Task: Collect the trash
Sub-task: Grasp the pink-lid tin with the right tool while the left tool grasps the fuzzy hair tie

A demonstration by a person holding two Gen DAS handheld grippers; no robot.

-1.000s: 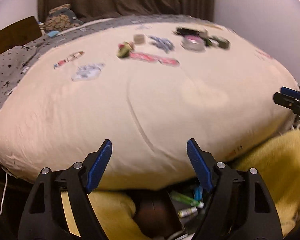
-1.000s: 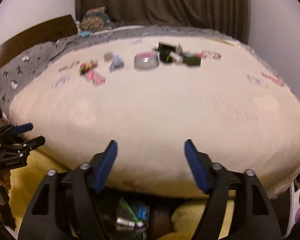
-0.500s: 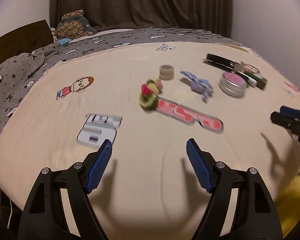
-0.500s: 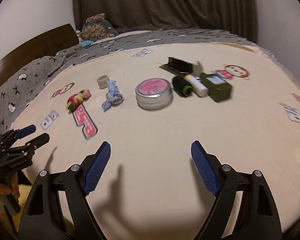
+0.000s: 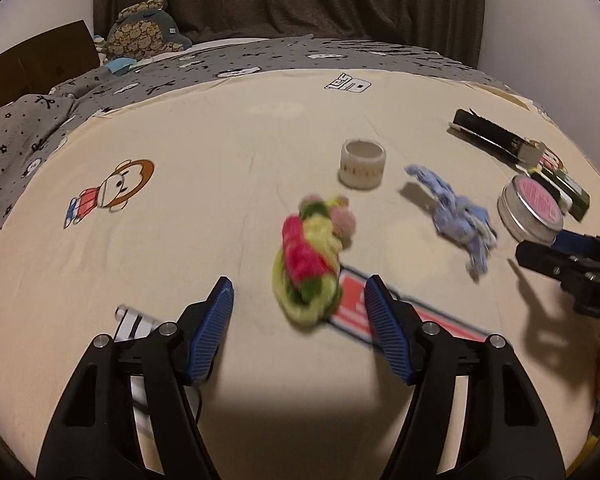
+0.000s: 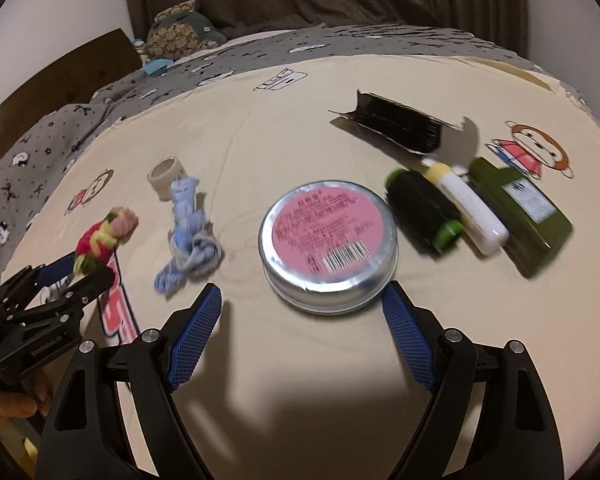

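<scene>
Litter lies on a cream bed sheet [image 5: 204,184]. My left gripper [image 5: 299,283] hovers low over a pink-and-green yarn bundle [image 5: 308,256], whose near end sits between the closing jaws; the pads do not touch it. My right gripper [image 6: 302,291] is open just in front of a round tin with a pink label [image 6: 328,240], its tips flanking the near rim without contact. Between the two lie a blue yarn tangle [image 6: 188,236] and a small tape roll [image 5: 363,164]. Right of the tin are a black bottle with a green cap [image 6: 424,212], a white tube [image 6: 468,208] and a green box [image 6: 520,216].
A torn black carton [image 6: 400,128] lies behind the tin. A grey patterned blanket [image 5: 260,60] covers the far side, with a stuffed toy [image 5: 144,32] by the wooden headboard [image 5: 36,64]. A dark curtain hangs behind. Cartoon figures are printed on the sheet.
Both grippers travelled forward from the bed's near edge to the items. The left jaws narrowed around the yarn bundle. The right jaws widened in front of the tin.
</scene>
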